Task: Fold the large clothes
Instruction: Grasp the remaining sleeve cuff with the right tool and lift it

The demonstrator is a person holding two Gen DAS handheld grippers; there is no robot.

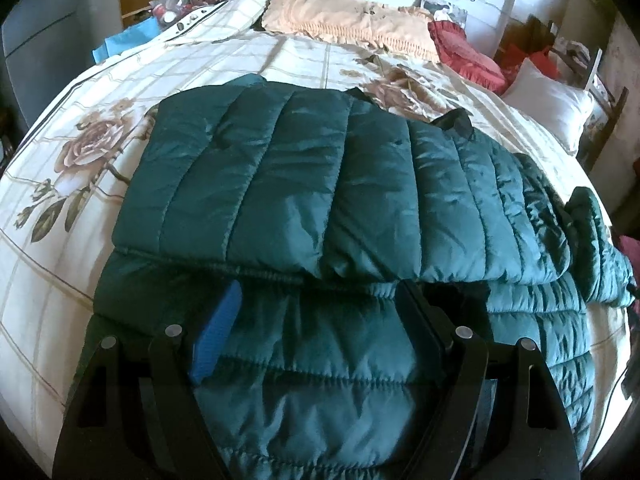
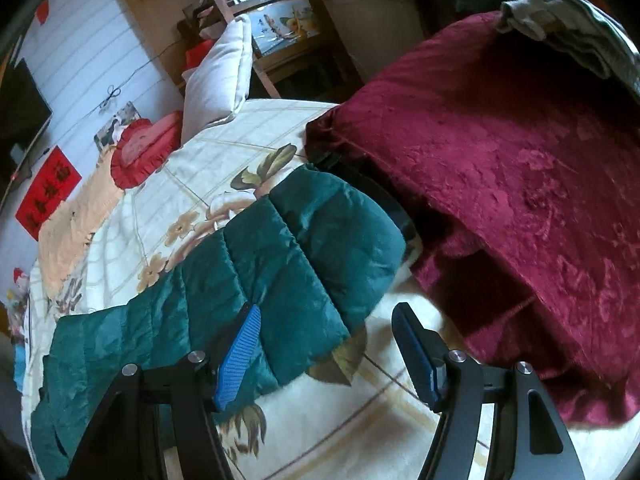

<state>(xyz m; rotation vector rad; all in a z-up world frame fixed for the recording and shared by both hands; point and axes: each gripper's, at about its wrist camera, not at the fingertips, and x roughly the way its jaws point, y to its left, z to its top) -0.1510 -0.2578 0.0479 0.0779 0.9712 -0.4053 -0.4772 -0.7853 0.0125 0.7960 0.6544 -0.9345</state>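
Folding stage: partway, by my judgement; one quilted panel of the green puffer jacket [image 1: 320, 184] already lies doubled over the layer beneath, its edge running from 9 to 3 o'clock in the left wrist view.
Jacket place: spread on the floral bedspread [image 1: 60, 240] of a bed, filling the middle of the left view.
Left claw [image 1: 316, 320]: spread wide over the lower layer at 6 o'clock, pinching nothing that shows.
Sleeve [image 2: 288, 264]: stretched out flat toward 2 o'clock in the right wrist view, not yet folded in.
Right claw [image 2: 326, 356]: spread, its blue left pad at the sleeve's edge, nothing gripped.
Maroon blanket [image 2: 500, 180]: heaped at 3 o'clock, beside the cuff.
Left to do: likely fold the sleeve in, then halve the body.
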